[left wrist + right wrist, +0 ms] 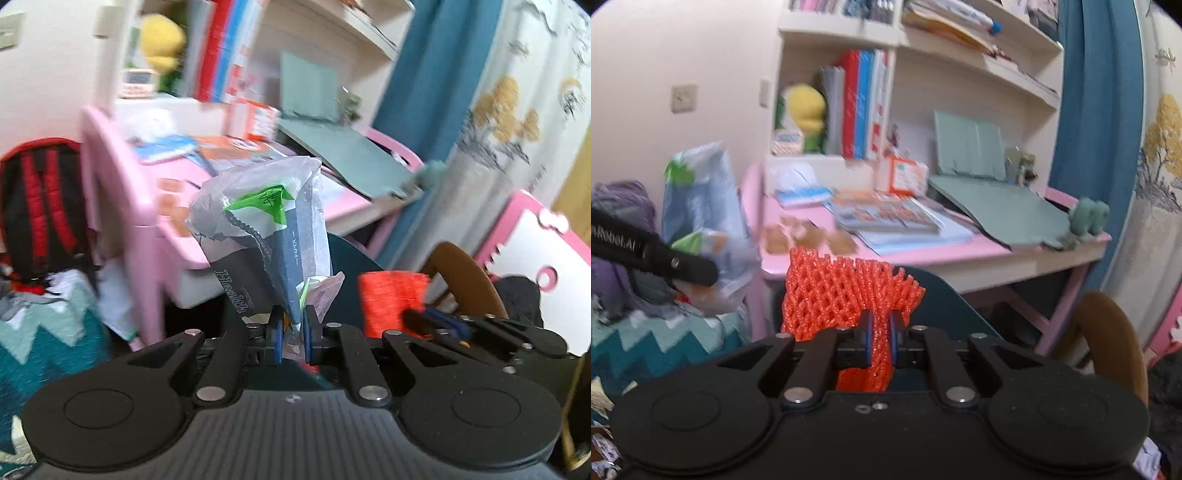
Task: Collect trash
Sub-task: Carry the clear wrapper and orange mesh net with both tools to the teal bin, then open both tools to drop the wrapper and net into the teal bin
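My left gripper point(291, 334) is pinched nearly shut on the lower tip of a crumpled clear plastic wrapper printed in dark blue, grey and bright green point(264, 229), which stands up out of the jaws in front of the pink desk point(173, 206), well clear of its top. My right gripper point(880, 339) is likewise closed down on the waist of an orange foam fruit net point(849, 291), which fans out above the pads and hangs a little below them, also on the near side of that desk and off its surface. Both pieces look feather-light to me. The wrapper is thin, slick film that I judge could slide out of a loose pinch, so the bunched, folded corner where I have it seems the best hold, since several layers are stacked there. The net is soft, springy and squashes flat between the pads; its open mesh gives plenty of grip, and taking it across the gathered middle keeps the flared ends from flopping. Neither is fragile, so a firm squeeze should harm nothing. The wrapper shows the words "Health" and "PAPER" on its dark panels, with a green patch near the top and a torn, wrinkled edge. The net is a uniform bright orange lattice, creased where I hold it. On the desk top beyond lie some brown crumpled scraps point(809, 238), possibly more rubbish, near the desk's front edge.
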